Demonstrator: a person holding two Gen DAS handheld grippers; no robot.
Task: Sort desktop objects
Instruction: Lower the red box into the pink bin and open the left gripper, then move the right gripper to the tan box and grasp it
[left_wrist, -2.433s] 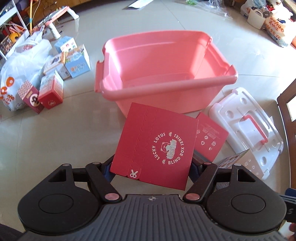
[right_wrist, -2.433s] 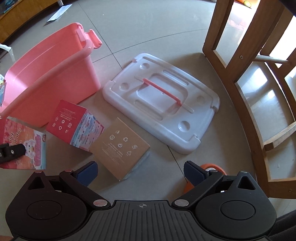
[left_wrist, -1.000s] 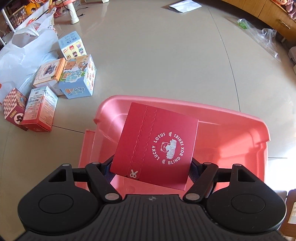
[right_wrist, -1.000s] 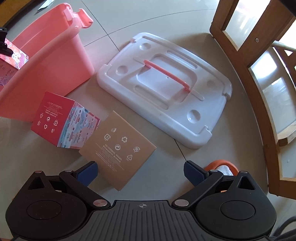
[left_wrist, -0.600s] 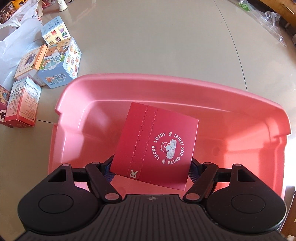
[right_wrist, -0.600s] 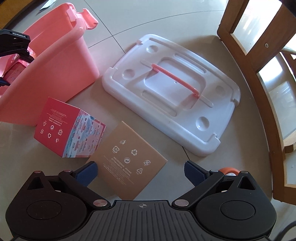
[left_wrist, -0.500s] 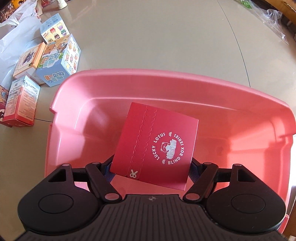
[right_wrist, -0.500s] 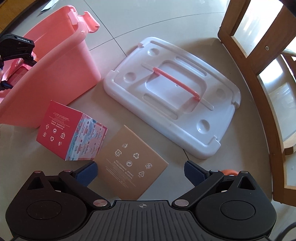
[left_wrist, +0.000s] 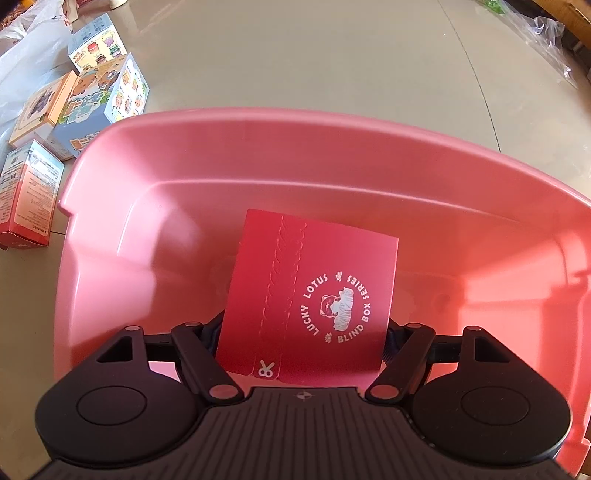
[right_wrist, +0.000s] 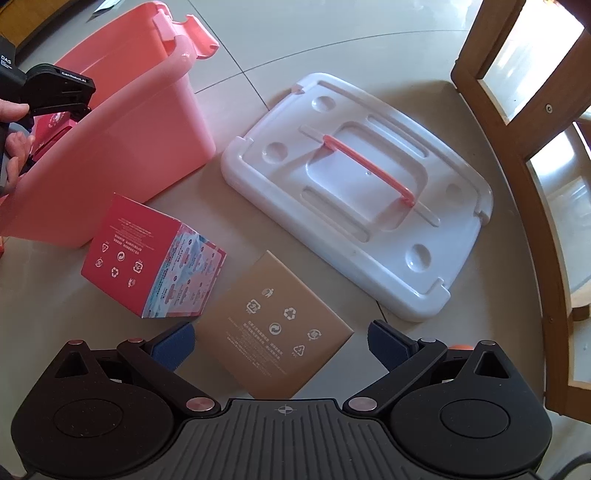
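Note:
My left gripper (left_wrist: 301, 334) is shut on a red "Lucky Lotus" blind box (left_wrist: 310, 295) and holds it low inside the pink plastic bin (left_wrist: 258, 147). The bin (right_wrist: 122, 122) also shows at the upper left of the right wrist view, with the left gripper over it. My right gripper (right_wrist: 280, 341) is open, its blue pads either side of a flat brown box (right_wrist: 275, 326) on the floor. A red and pastel box (right_wrist: 151, 254) lies just left of it.
The bin's white lid with a pink handle (right_wrist: 362, 192) lies on the floor to the right. A wooden chair (right_wrist: 517, 129) stands at the far right. Several colourful boxes (left_wrist: 74, 107) and a white plastic bag sit left of the bin.
My left gripper has lowered the red box deeper into the bin. My right gripper has edged forward over the brown box, still open.

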